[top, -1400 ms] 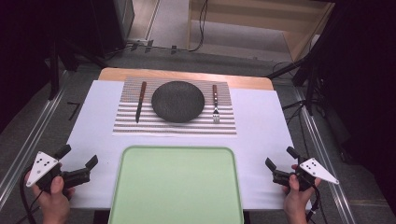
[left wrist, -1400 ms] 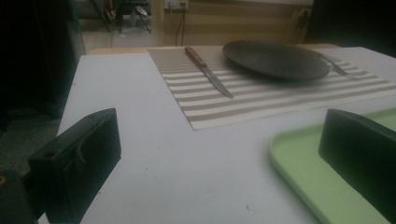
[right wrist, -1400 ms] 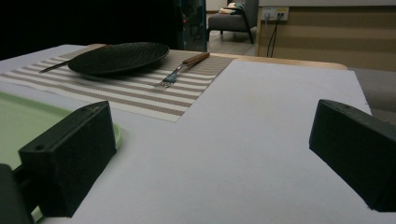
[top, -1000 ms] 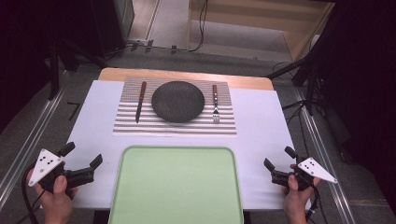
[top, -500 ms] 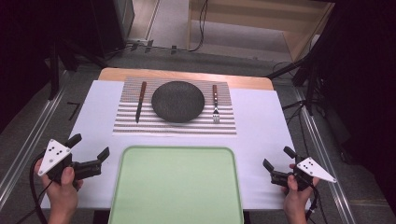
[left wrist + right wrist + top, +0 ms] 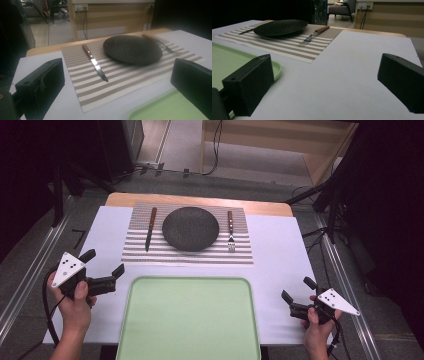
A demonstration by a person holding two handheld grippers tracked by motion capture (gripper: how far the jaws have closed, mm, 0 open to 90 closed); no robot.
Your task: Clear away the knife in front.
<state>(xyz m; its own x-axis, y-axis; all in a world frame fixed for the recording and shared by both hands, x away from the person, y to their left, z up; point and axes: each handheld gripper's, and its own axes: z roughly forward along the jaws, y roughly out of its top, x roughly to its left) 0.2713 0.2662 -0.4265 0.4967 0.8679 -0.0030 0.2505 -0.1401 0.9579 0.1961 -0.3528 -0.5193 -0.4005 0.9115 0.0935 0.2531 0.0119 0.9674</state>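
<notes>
1. At the left edge of the table, my left gripper (image 6: 104, 269) is held in a hand (image 6: 76, 302) above the white table cover (image 6: 280, 250), its jaws spread wide with nothing between them.
2. Just to its right lies the pale green tray (image 6: 190, 320), at the near edge of the table; its corner shows low in my left gripper view.
3. Beyond the tray a striped placemat (image 6: 190, 256) lies flat across the far half of the table.
4. On the mat's left side lies a knife (image 6: 150, 228) with a wooden handle, blade pointing towards me; it sits near the middle of my left gripper view, well apart from the jaws.
5. A dark round plate (image 6: 190, 228) sits at the mat's centre, just beside the knife.
6. A wooden-handled fork (image 6: 231, 231) lies right of the plate, tines towards me.
7. At the right edge, my right gripper (image 6: 295, 296) hangs low over the cover, jaws wide apart and empty.
</notes>
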